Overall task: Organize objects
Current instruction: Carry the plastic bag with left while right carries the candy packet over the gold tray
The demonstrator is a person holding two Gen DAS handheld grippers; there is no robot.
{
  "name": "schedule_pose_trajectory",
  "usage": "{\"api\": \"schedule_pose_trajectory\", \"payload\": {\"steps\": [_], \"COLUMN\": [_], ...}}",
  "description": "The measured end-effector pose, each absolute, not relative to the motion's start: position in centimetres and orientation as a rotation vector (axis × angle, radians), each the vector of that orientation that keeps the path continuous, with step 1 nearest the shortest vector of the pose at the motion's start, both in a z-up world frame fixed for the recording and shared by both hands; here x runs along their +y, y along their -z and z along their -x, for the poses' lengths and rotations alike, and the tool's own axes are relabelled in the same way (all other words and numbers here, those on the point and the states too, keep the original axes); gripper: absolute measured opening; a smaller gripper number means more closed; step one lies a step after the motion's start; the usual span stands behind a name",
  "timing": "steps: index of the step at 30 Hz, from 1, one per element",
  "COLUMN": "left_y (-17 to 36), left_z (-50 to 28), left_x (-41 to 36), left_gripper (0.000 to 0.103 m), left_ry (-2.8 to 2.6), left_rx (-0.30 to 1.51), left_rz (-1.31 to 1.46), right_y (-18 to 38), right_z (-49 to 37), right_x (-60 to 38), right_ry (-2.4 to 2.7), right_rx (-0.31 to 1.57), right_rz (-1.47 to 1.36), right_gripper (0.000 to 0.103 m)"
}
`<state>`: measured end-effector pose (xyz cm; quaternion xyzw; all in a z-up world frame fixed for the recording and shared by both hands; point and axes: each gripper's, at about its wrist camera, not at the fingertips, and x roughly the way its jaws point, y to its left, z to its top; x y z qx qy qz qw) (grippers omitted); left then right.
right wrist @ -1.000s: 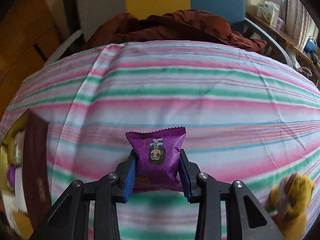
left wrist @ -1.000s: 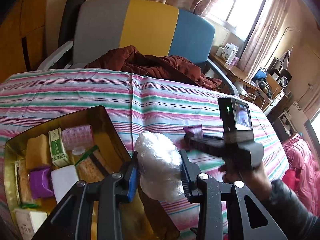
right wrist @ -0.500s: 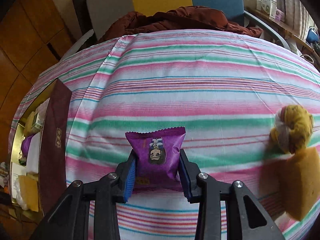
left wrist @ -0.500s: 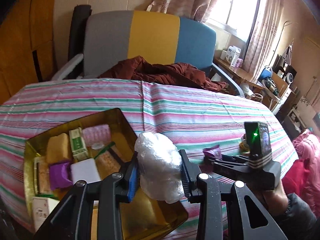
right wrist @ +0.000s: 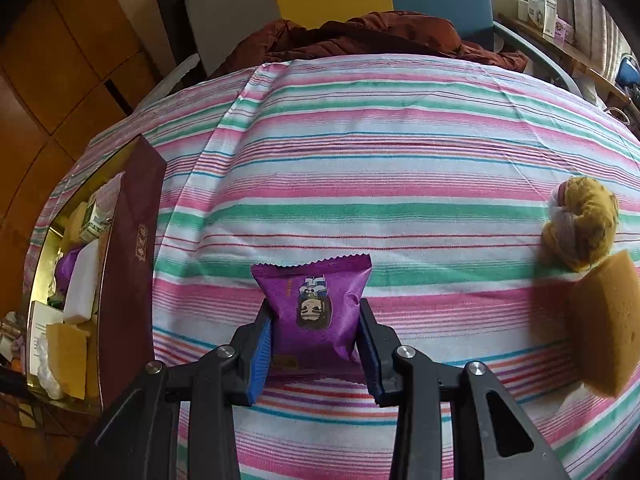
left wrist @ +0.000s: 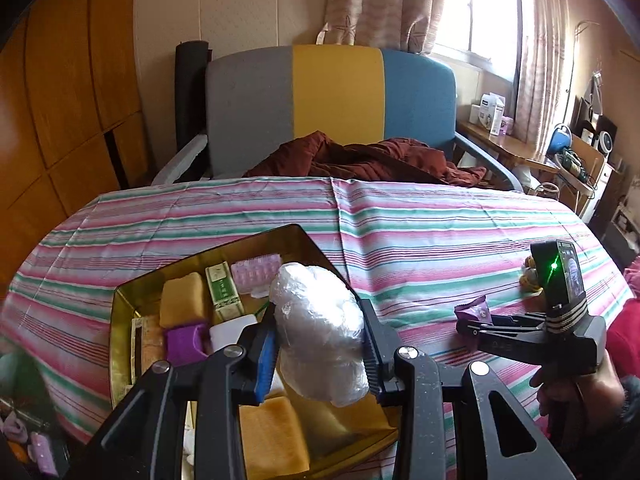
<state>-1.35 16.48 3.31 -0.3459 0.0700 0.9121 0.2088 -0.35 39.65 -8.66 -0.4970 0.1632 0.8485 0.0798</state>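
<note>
Daylight from window (left wrist: 476, 4) upper right, blown out there. Strong fisheye bending and dark vignette at corners. Sponge (right wrist: 604, 324) slightly blurred.

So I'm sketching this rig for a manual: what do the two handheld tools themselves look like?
Both are matte black plastic with triangular cut-outs and silver pivot screws. The left tool and right tool have blue ribbed pads inside the fingers. From the left view, the right one carries a small screen with a green light; a dark sleeve shows behind.

two purple packets (right wrist: 316, 312), three sponges (right wrist: 604, 320)
</note>
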Motion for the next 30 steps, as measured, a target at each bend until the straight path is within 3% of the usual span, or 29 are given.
{"api": "schedule_pose_trajectory", "payload": {"steps": [30], "left_y": [0.6], "left_z": [1.8], "left_x": [13.7], "left_gripper": [0.037], "left_ry": [-2.517], "left_rx": [0.161], "left_rz": [1.089], "right_y": [9.3], "right_z": [0.7], "right_x": [37.9], "right_ry": [-2.538], "right_rx": [0.288], "right_rz": [1.470], "right_gripper": [0.039]}}
